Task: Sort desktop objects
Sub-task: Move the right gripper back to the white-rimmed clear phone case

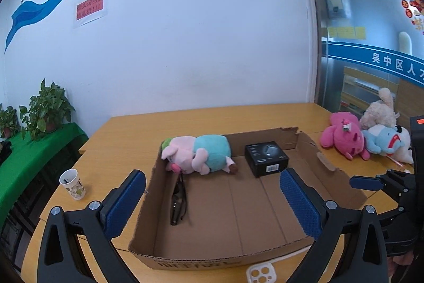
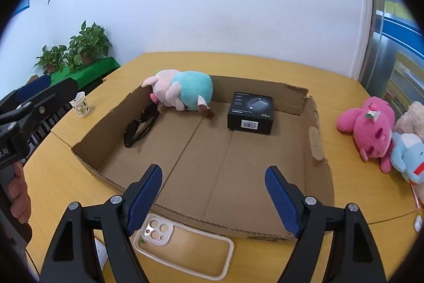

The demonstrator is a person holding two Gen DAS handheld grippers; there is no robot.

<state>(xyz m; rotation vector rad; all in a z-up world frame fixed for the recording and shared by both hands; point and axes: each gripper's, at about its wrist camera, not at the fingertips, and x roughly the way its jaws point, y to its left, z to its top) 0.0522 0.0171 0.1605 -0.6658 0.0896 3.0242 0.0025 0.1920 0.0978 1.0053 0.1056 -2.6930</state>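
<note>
i am looking down at one shallow cardboard box (image 2: 315, 123) sitting on the wooden counter (image 2: 238, 65). three things are lying in it: one plush pig (image 2: 182, 92) in a teal shirt against the far left corner, one pair of dark sunglasses (image 2: 140, 125) leaning along the left wall just in front of the pig, and one small black carton (image 2: 250, 113) near the far wall, well apart from the pig.

outside the box i am counting three more soft toys bunched at the right edge of the counter: one pink (image 2: 371, 129), one light blue (image 2: 408, 155), one cream (image 1: 380, 110). one paper cup (image 2: 80, 104) is standing upright left of the box, and one white phone case (image 2: 185, 247) is lying flat just in front of its near wall.

my left tool (image 1: 212, 203) is hanging over the box with its jaws spread wide and nothing between them. my right tool (image 2: 213, 196) is also gaping over the near wall, holding nothing.
</note>
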